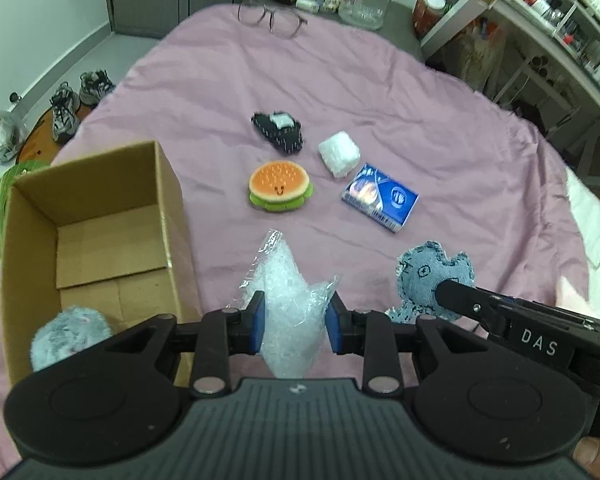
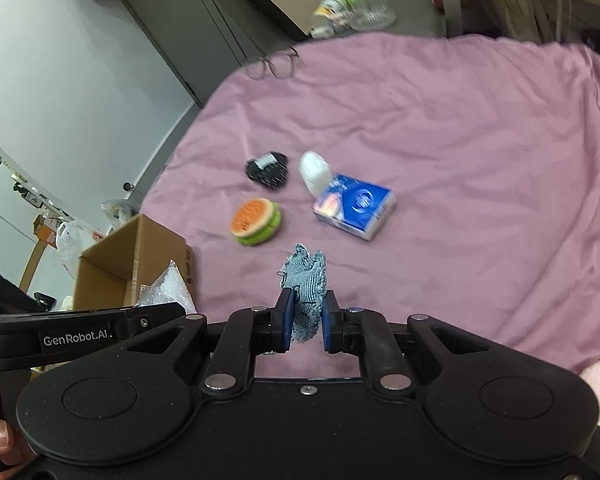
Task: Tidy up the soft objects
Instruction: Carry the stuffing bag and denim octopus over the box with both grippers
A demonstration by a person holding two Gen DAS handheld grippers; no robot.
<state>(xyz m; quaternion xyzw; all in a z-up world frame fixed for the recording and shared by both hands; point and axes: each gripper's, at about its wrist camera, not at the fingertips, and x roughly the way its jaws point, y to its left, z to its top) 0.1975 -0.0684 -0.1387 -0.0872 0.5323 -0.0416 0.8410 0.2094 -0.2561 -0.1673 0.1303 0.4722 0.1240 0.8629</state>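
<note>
Holding one soft item per gripper, both close to the cardboard box (image 1: 88, 216) that sits on the pink-covered bed (image 1: 440, 160). Left gripper (image 1: 296, 316) has its jaws clamped on a crinkly clear plastic bag (image 1: 288, 280), just right of the box wall; right gripper (image 2: 306, 320) has its jaws pinched on a grey-blue fabric toy (image 2: 306, 280) by a thin edge. A fluffy grey plush (image 1: 70, 336) already lies in the box. Left to sort on the bed: burger toy (image 1: 280, 188), dark sock bundle (image 1: 278, 130), white soft packet (image 1: 339, 154), blue tissue pack (image 1: 380, 198). Risks: the bag is slick and only its middle is squeezed, so it likely slips out or snags its loose corner on the box rim when moved over. The fabric toy's grip is shallow; a quick swing may let it drop short of the box. The two grippers are near each other, so both heading to the box at once could collide. The box is light and may slide if bumped. Glasses (image 1: 272, 20) at the bed's far edge lie well apart, low risk.
</note>
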